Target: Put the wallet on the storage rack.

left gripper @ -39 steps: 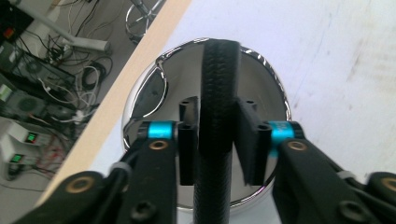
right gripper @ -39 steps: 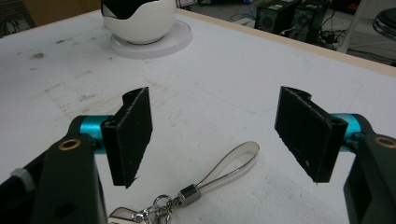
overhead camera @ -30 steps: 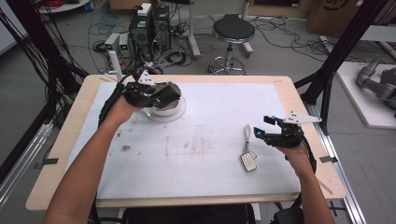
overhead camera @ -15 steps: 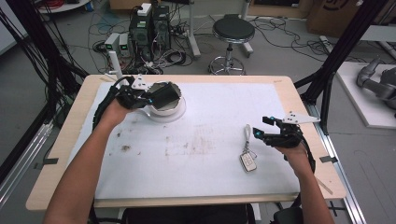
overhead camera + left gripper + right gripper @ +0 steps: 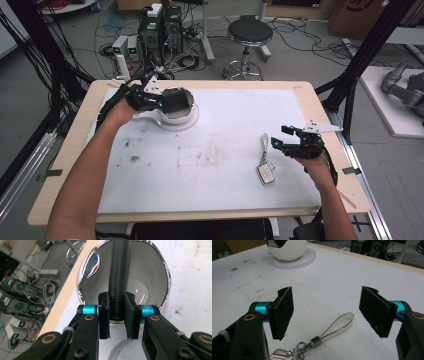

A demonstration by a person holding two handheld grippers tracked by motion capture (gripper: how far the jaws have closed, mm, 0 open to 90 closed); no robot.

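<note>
A white bowl [image 5: 176, 114] with a chrome rim [image 5: 167, 275] stands on a round white base [image 5: 193, 120] at the table's far left. A black textured handle [image 5: 119, 272] crosses above its mouth. My left gripper [image 5: 166, 102] [image 5: 117, 305] has just been closing, and its pads now press on that handle. At the right, a key fob [image 5: 266, 174] lies on the white mat with its metal loop strap [image 5: 337, 324] [image 5: 263, 144]. Just right of it, my right gripper [image 5: 280, 137] [image 5: 327, 307] stands open low over the strap, with nothing touching its pads. The right gripper view has the bowl [image 5: 287, 250] far off.
A white mat [image 5: 220, 165] covers the wooden table [image 5: 75, 165]. Behind the far edge stand a stool [image 5: 249, 32], computer boxes [image 5: 161, 25] and loose cables. Black frame posts [image 5: 360, 65] rise at both sides.
The left gripper's jaws have closed onto the black handle over the bowl, and the left hand shifted slightly. The right gripper and the key fob have kept still.
</note>
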